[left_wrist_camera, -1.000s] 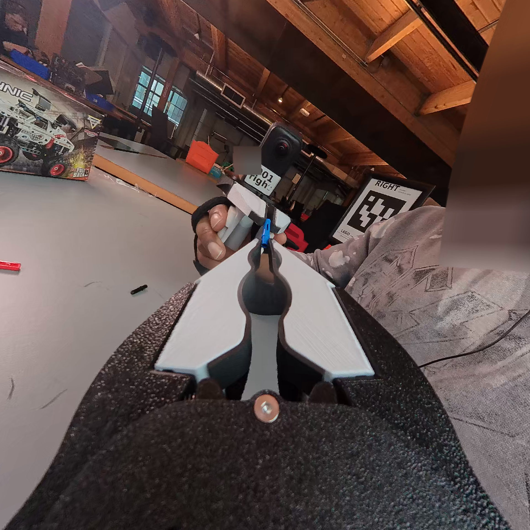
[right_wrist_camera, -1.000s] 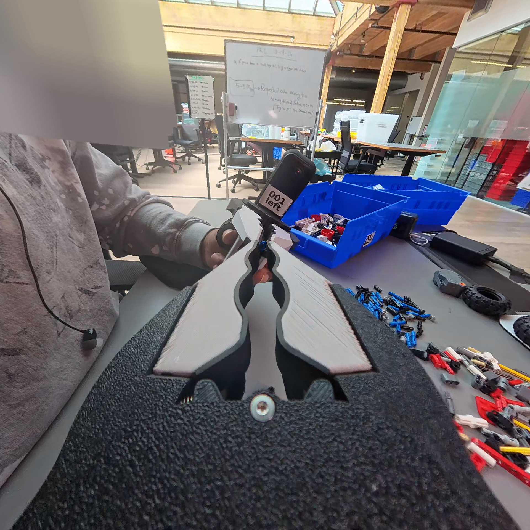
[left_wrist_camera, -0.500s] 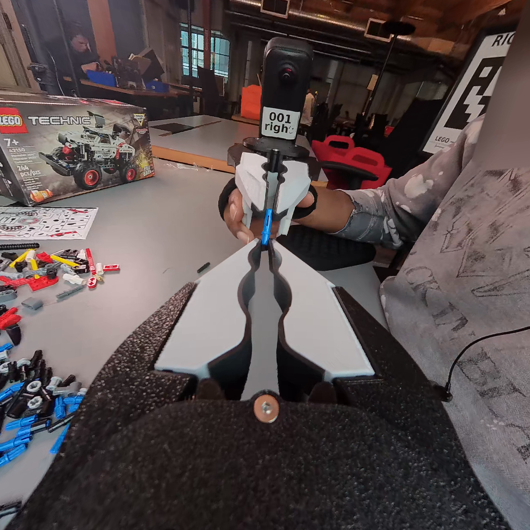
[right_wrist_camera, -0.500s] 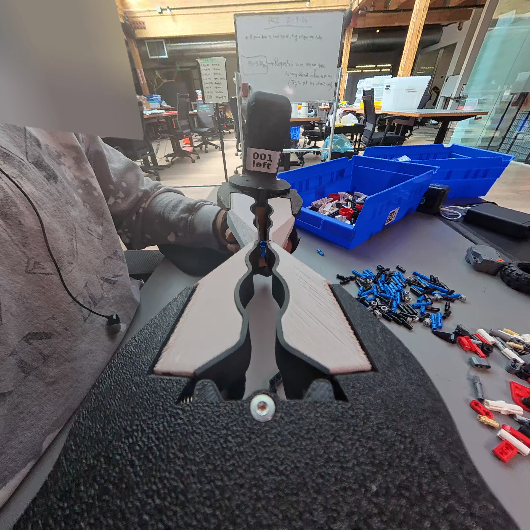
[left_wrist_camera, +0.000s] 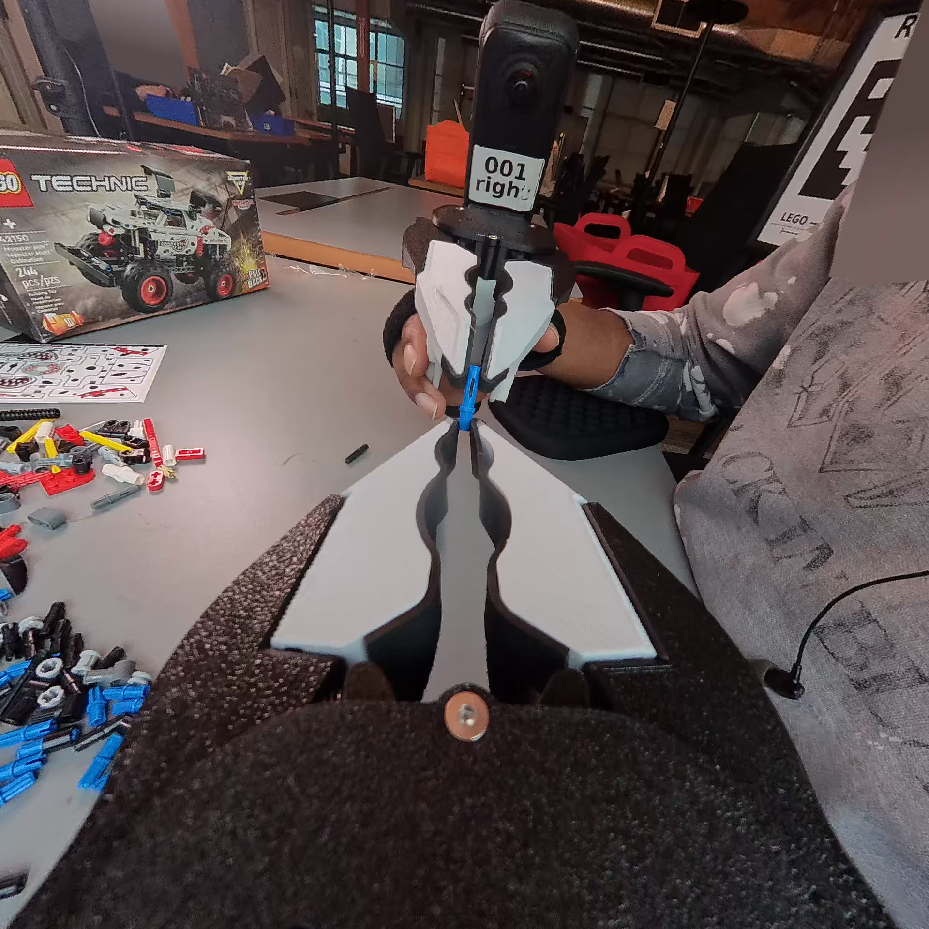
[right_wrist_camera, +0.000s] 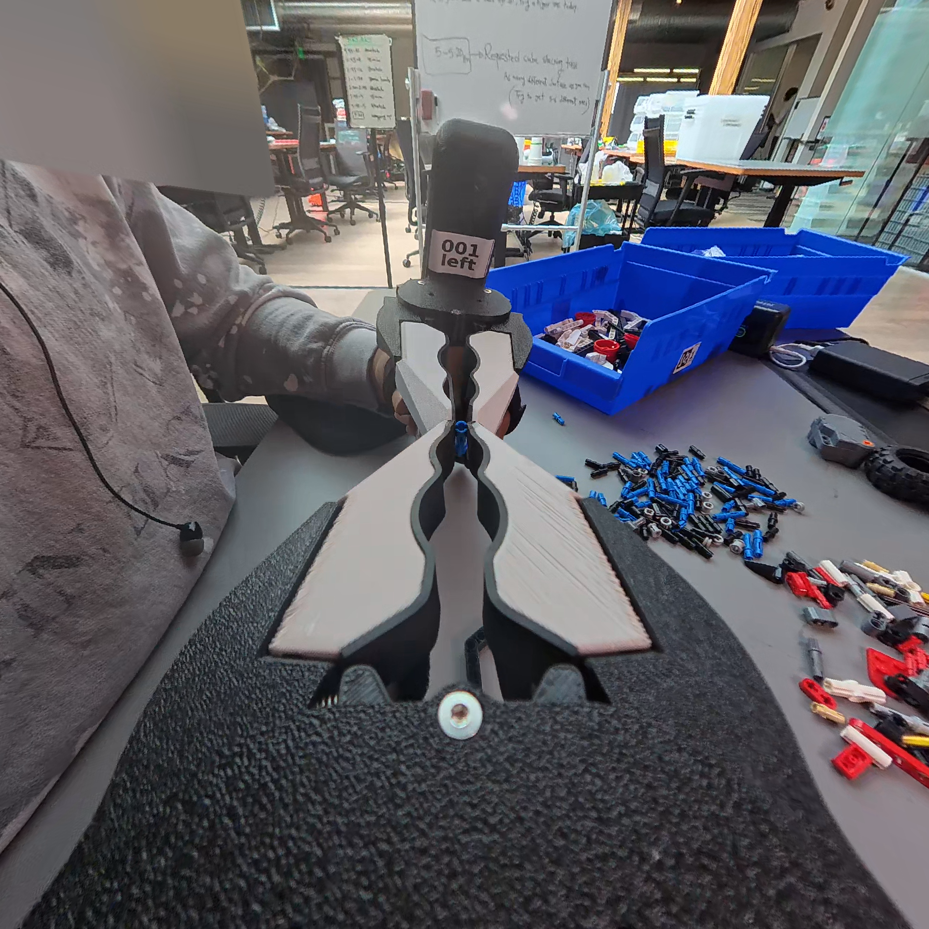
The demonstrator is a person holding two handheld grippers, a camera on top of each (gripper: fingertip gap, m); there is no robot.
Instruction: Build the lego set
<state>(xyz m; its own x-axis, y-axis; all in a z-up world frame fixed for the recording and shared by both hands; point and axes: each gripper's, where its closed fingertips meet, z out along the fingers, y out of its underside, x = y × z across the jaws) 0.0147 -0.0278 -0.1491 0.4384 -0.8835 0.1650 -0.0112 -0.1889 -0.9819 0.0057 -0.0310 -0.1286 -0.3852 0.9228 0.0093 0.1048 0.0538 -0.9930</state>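
A small blue pin point(left_wrist_camera: 470, 397) is held tip to tip between my two grippers, above the near edge of the grey table point(left_wrist_camera: 301, 402). In the left wrist view my left gripper point(left_wrist_camera: 465, 430) is shut on the pin's lower end. The right gripper point(left_wrist_camera: 473, 374) faces it and pinches the upper end. In the right wrist view the right gripper point(right_wrist_camera: 460, 442) is shut on the blue pin point(right_wrist_camera: 460, 438), and the left gripper point(right_wrist_camera: 456, 414) meets it head-on. A hand grips each handle.
A Lego box point(left_wrist_camera: 125, 236) and a sticker sheet point(left_wrist_camera: 75, 372) lie far left. Loose red, yellow and grey parts point(left_wrist_camera: 75, 452) and blue and black pins point(right_wrist_camera: 693, 497) lie on the table. There are also blue bins point(right_wrist_camera: 628, 327), a tyre point(right_wrist_camera: 900, 472) and a black pin point(left_wrist_camera: 356, 453). Both grippers' tips are close together, under 4 cm apart.
Over the last second both grippers tipped down from pointing upward to level, so the table and its parts came into view. The blue pin stays pinched between the two tips.
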